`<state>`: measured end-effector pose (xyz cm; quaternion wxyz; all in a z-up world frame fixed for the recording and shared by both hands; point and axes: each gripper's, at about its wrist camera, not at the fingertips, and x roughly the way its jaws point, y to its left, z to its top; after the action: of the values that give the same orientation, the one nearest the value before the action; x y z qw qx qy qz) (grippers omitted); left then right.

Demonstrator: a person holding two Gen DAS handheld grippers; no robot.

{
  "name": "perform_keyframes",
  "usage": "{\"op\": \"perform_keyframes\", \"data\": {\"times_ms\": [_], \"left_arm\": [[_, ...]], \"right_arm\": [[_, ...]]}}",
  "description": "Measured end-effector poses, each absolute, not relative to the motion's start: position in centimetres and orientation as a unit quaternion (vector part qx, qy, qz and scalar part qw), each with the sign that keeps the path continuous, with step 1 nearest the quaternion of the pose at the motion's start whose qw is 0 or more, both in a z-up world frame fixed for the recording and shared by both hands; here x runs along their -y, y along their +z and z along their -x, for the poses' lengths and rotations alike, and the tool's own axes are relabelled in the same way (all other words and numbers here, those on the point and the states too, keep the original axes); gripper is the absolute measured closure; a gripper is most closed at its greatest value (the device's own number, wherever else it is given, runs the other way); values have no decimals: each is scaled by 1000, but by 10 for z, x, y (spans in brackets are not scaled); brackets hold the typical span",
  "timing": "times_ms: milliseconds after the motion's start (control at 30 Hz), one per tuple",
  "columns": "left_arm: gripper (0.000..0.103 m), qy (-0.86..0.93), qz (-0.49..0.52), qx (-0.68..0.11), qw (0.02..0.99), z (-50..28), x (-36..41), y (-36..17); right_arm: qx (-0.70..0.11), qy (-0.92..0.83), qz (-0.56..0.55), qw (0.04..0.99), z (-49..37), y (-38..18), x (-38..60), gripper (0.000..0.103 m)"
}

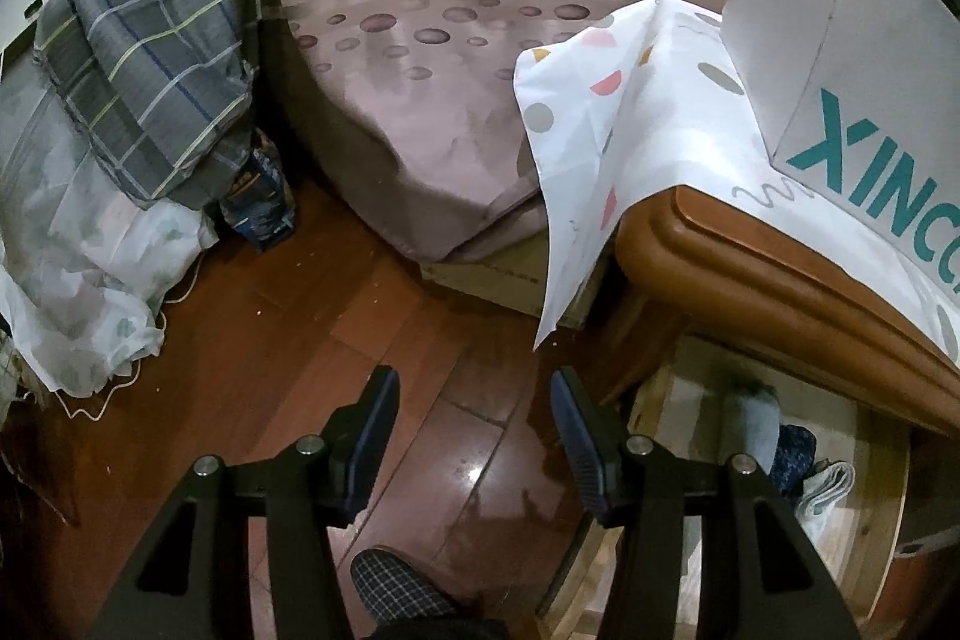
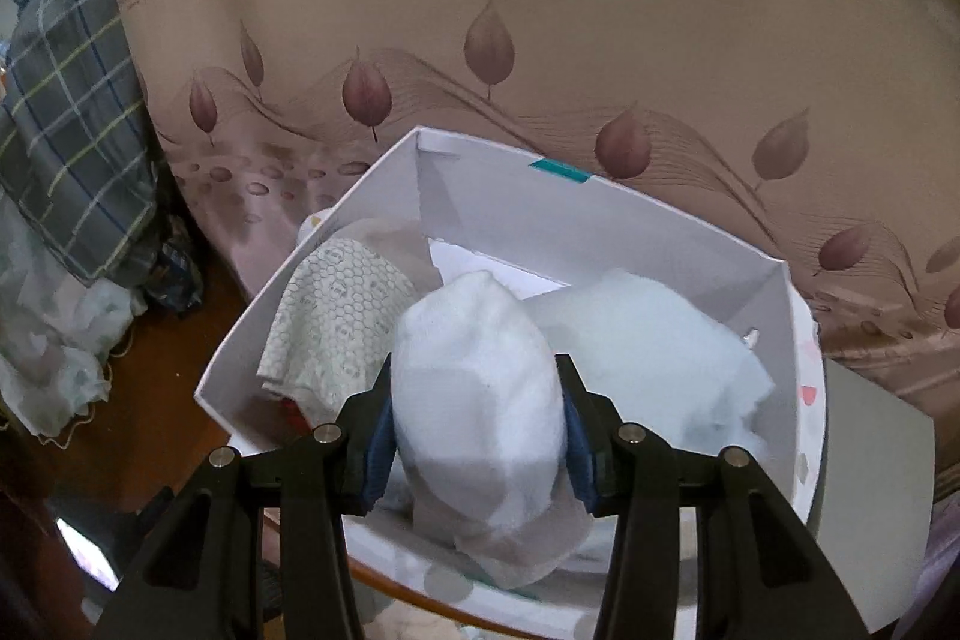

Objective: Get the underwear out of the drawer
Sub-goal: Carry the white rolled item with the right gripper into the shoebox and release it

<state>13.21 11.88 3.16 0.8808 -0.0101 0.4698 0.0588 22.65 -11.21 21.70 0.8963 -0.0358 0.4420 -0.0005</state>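
In the right wrist view my right gripper (image 2: 477,388) is shut on a rolled white piece of underwear (image 2: 480,400), which bulges between both blue pads above a white cardboard box (image 2: 240,358). Inside the box lie a honeycomb-patterned garment (image 2: 336,316) and a pale blue-white one (image 2: 654,340). In the left wrist view my left gripper (image 1: 474,400) hangs open over the wooden floor, with nothing between its fingers. To its right the pulled-out drawer (image 1: 864,520) shows a grey roll (image 1: 750,424), a dark garment (image 1: 795,454) and a white folded piece (image 1: 831,487).
The wooden nightstand (image 1: 756,262) carries a dotted white cloth (image 1: 600,112) and the lettered white box (image 1: 852,58). A bed with leaf-patterned sheet (image 1: 432,58) lies behind. Plaid bedding (image 1: 150,40) is heaped at left. A slippered foot (image 1: 396,589) stands on the floor.
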Motion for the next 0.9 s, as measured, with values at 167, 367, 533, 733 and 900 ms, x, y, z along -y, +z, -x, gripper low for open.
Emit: {"op": "perform_keyframes", "data": {"times_ms": [167,367,533,733,900], "left_arm": [[49,53,12,-475,878,-132,-118,30],[49,49,7,-476,878,-133,-114,29],[49,45,9,-478,877,-133,-113,29],[49,43,6,-480,876,-134,-112,29],[49,45,4,-484,874,-136,-113,26]], "right_arm": [[-466,-5,41,884,-246,192,107,57],[-473,-11,54,879,-253,180,100,52],[-463,-10,49,885,-250,186,98,34],[-437,-13,54,898,-234,213,95,24],[-417,5,56,907,-195,232,96,24]]}}
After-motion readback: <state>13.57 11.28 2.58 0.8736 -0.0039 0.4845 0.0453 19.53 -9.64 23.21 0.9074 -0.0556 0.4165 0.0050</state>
